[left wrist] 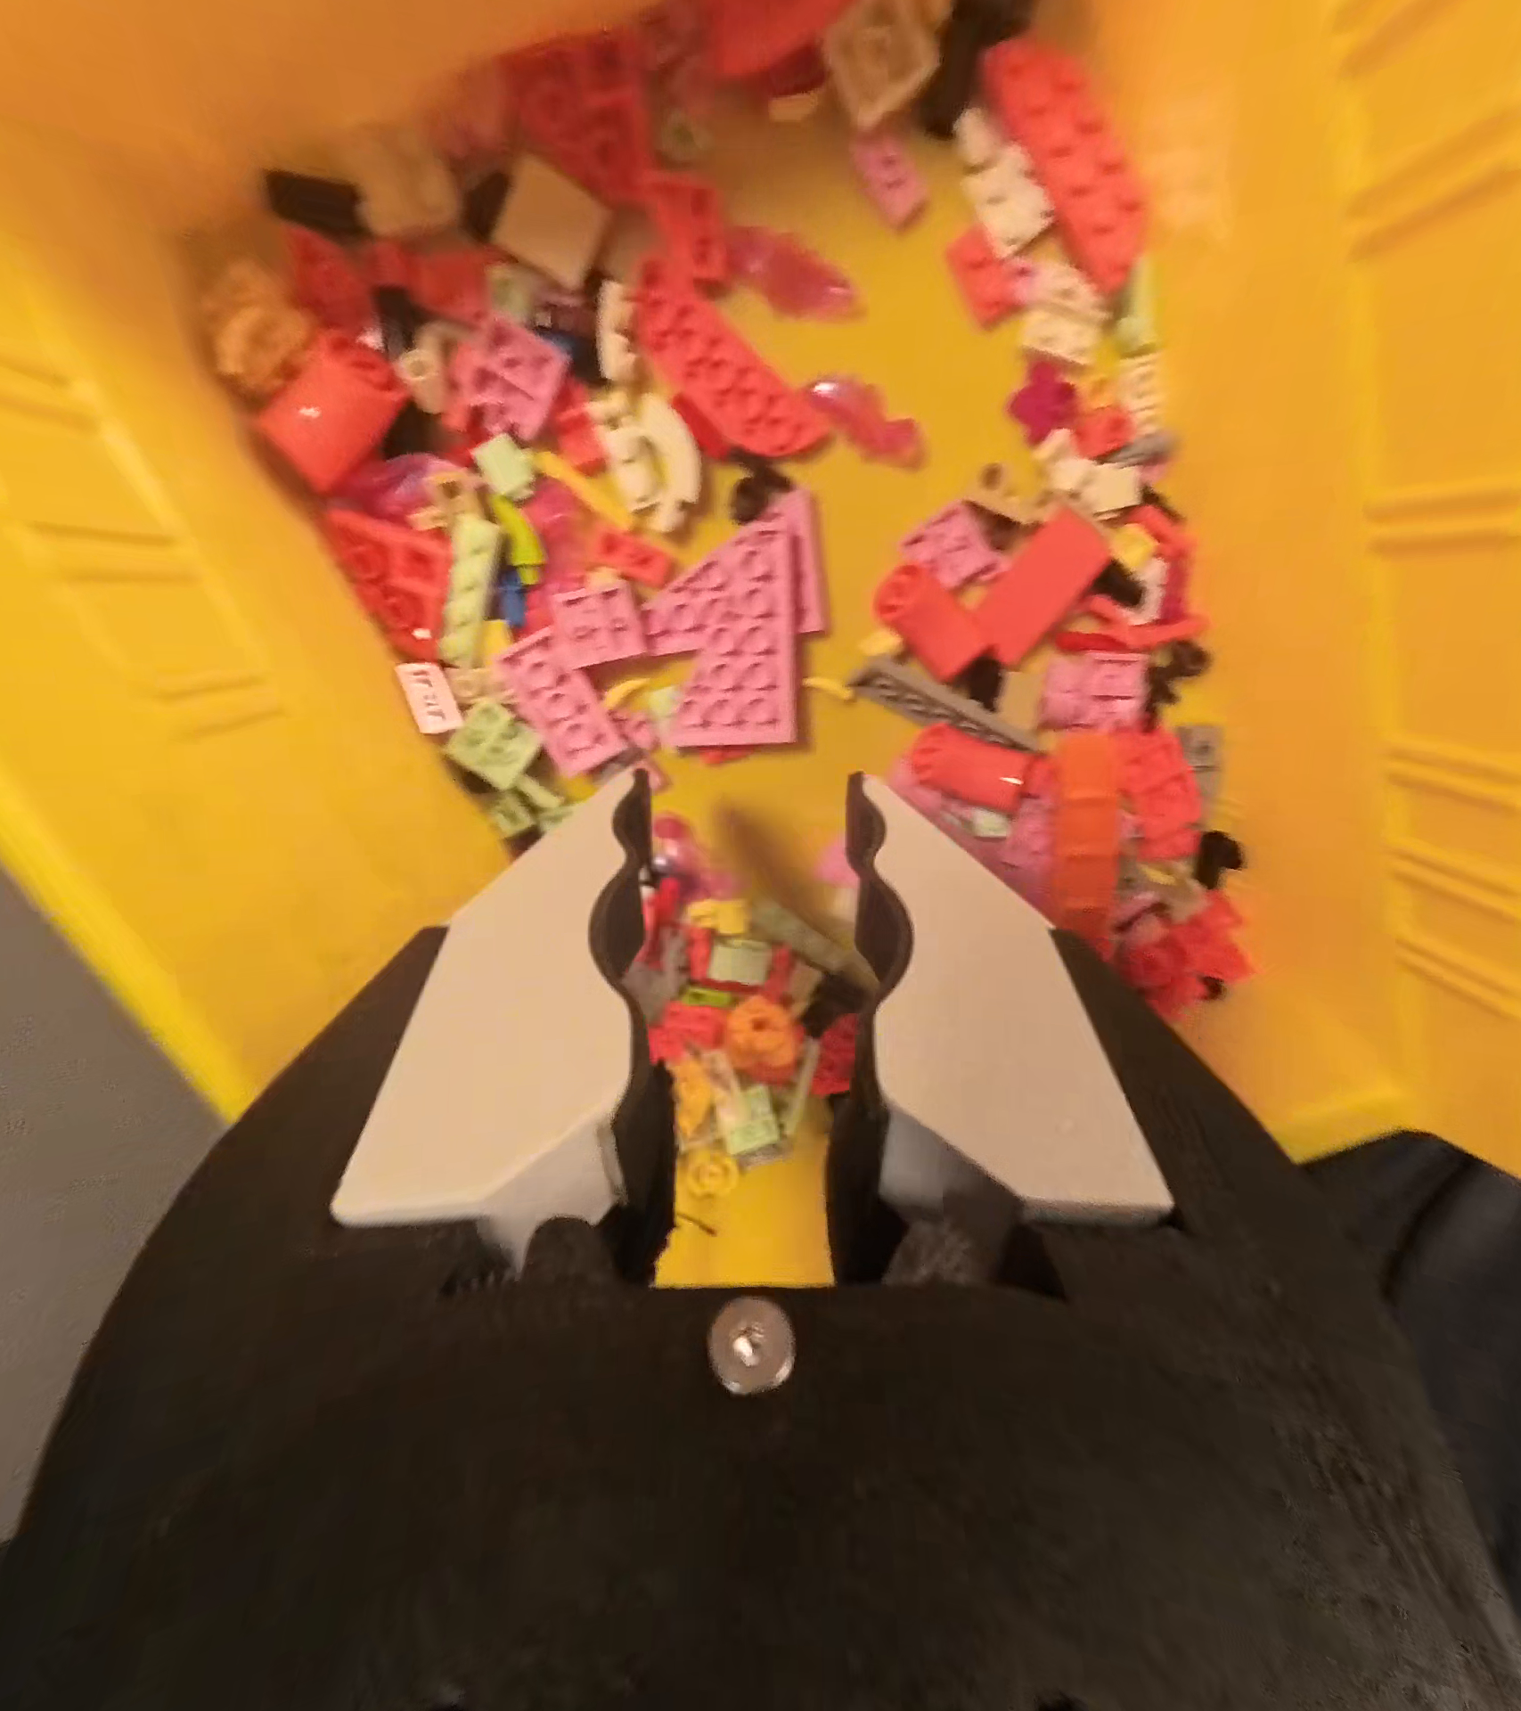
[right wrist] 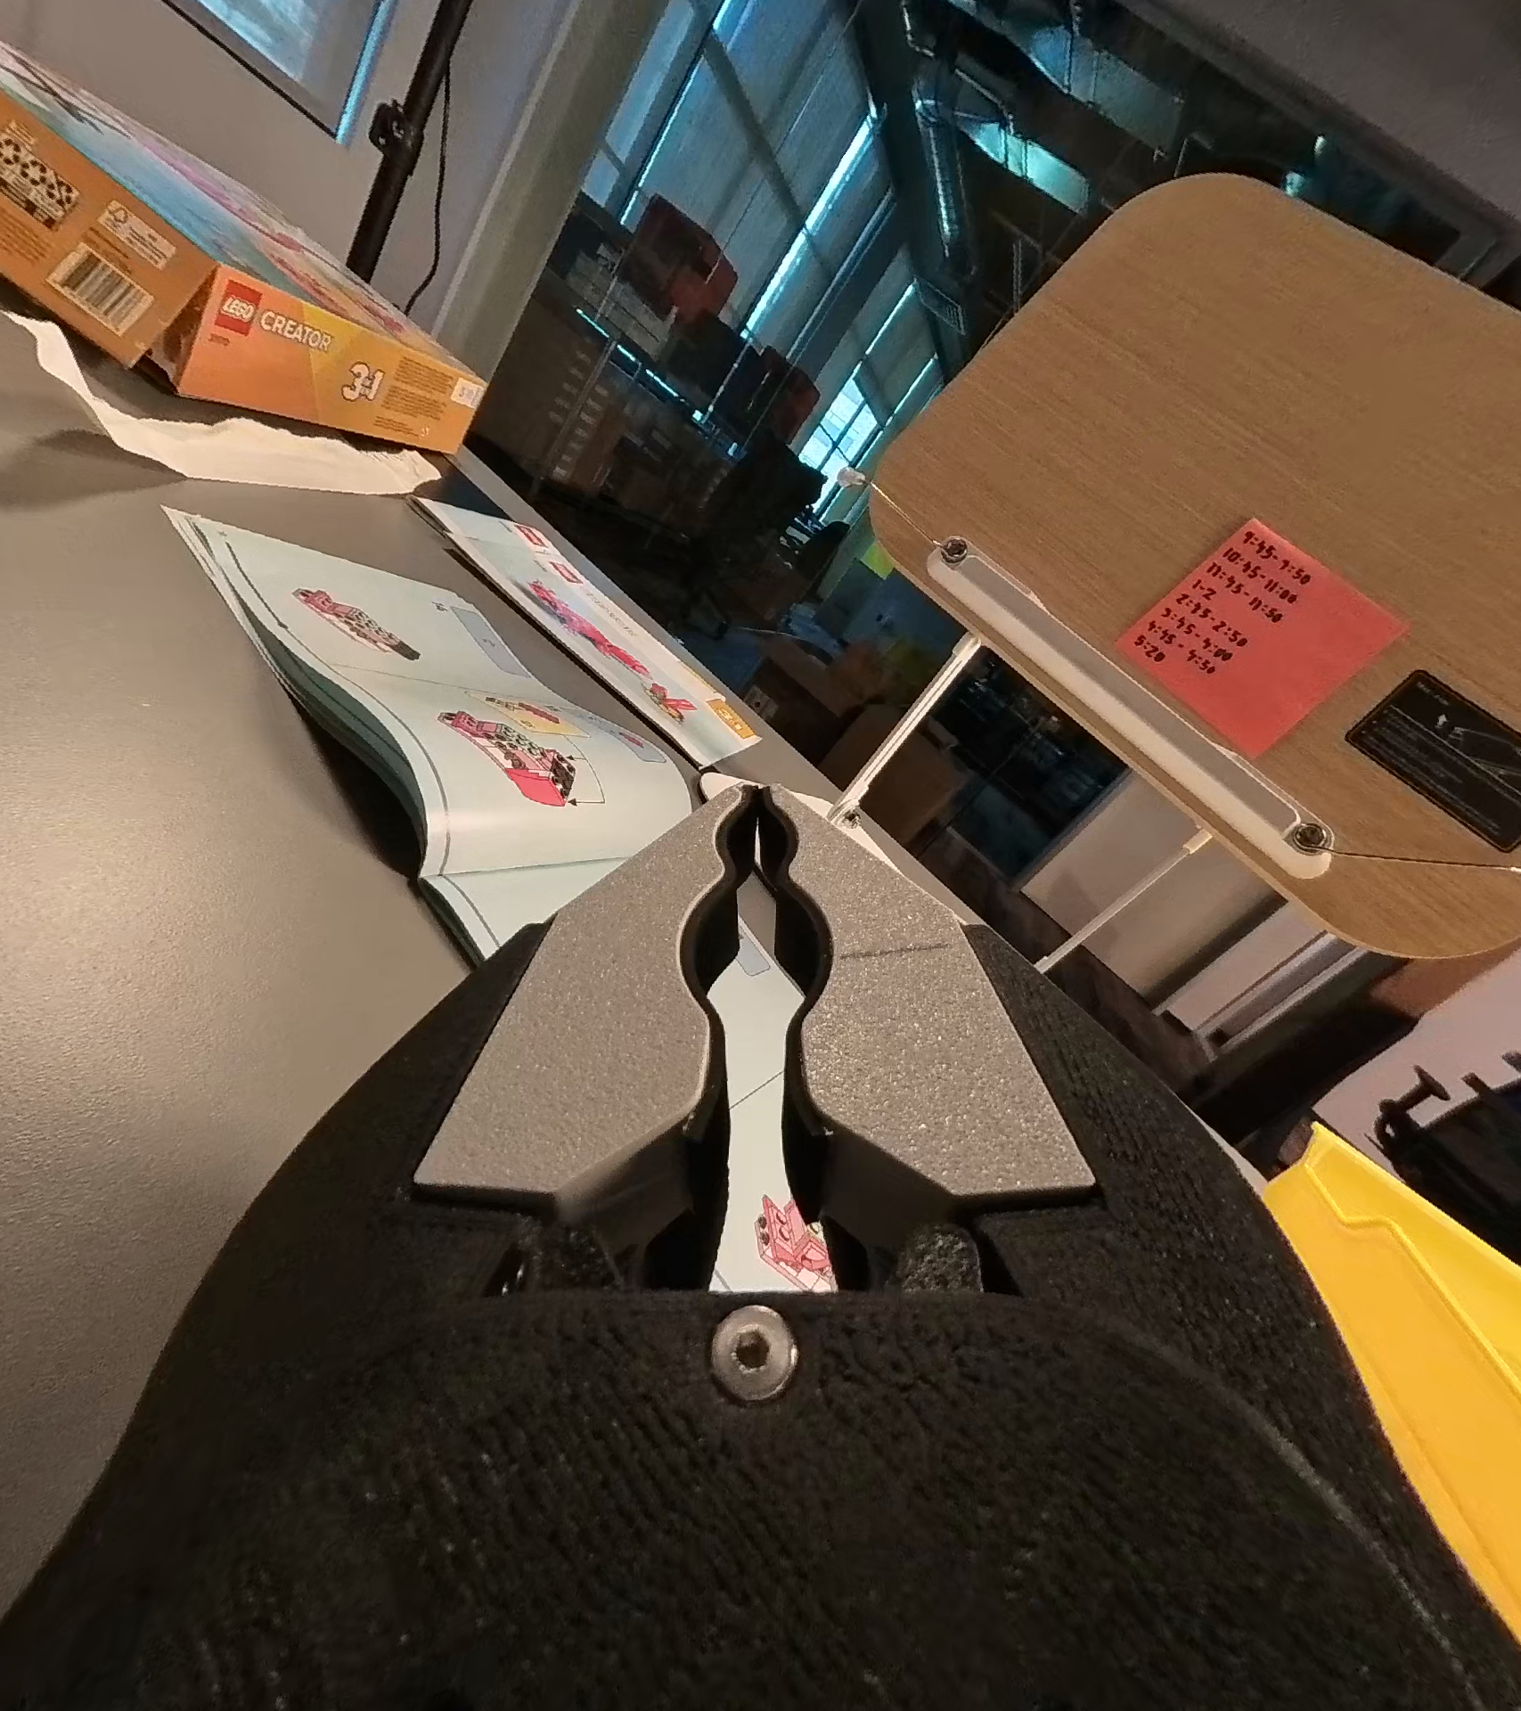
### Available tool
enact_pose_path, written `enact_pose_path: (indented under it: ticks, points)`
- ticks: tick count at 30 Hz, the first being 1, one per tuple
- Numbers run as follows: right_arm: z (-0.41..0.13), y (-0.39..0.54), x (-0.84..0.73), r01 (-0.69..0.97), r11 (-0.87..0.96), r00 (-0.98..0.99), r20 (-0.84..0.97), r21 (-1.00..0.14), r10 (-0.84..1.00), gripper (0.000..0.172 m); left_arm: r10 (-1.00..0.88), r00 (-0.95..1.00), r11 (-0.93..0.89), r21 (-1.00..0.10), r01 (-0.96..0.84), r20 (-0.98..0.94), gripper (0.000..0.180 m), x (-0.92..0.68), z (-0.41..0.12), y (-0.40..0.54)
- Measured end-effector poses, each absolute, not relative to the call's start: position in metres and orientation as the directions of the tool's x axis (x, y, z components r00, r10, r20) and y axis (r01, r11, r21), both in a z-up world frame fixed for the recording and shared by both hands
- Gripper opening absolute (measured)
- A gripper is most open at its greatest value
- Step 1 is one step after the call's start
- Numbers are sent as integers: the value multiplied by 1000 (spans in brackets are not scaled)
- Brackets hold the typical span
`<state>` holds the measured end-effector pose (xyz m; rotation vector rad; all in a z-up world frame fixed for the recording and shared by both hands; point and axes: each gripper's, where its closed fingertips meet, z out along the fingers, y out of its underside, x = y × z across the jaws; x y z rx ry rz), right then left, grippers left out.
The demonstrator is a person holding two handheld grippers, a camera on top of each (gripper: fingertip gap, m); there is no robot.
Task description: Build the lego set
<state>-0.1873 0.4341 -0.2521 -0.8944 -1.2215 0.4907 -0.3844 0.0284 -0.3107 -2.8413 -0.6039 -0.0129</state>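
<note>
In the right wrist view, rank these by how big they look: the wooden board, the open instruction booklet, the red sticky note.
1. wooden board
2. open instruction booklet, though its nearness to the camera inflates it
3. red sticky note

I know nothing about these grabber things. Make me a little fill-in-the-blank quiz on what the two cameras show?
1. The toy bricks lie in a ____ bin.
2. The left gripper has its fingers ____.
3. The right gripper has its fingertips ____.
4. Under the right gripper lies an open ____.

Missing: yellow; apart; together; instruction booklet
</note>
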Motion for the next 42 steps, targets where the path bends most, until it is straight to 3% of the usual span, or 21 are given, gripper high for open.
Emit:
enact_pose_path:
  ticks: [6, 9, 14, 18, 22, 26, 31, 35, 38, 42]
  points:
    - [-253, 433, -188, 134, 583, 298, 593, -802, 748, 0, 432, 877, -823, -490, 288, -210, 51, -452, -289, 58]
    - [-252, 434, -188, 133, 581, 299, 592, -803, 749, 0, 418, 859, -828, -514, 227, -294, 51, -472, -286, 72]
    - [-253, 434, -188, 133, 582, 298, 593, -802, 748, 0, 318, 854, -926, -327, 187, -413, 40, -489, -304, 80]
    - [-253, 434, -188, 132, 581, 297, 592, -803, 749, 0, 211, 851, -977, -81, 196, -480, 0, -501, -317, 64]
    - [-253, 434, -188, 133, 581, 297, 592, -803, 750, 0, 163, 892, -974, 76, 214, -421, 0, -497, -331, 54]
    - [-252, 433, -188, 128, 580, 296, 589, -805, 752, 0, 218, 941, -958, 130, 257, -259, 0, -479, -344, 51]
    - [-252, 433, -188, 128, 580, 295, 590, -804, 752, 0, 331, 941, -940, -60, 336, 74, 0, -447, -336, 87]
    - [-252, 433, -188, 128, 580, 294, 589, -804, 752, 0, 421, 894, -894, -234, 381, -151, 1, -493, -322, 92]
    - [-253, 433, -189, 130, 582, 291, 592, -803, 751, 0, 471, 877, -853, -298, 427, -93, 21, -491, -324, 104]
    - [-253, 432, -189, 130, 583, 291, 593, -802, 751, 0, 493, 867, -844, -284, 455, -76, 19, -489, -334, 106]
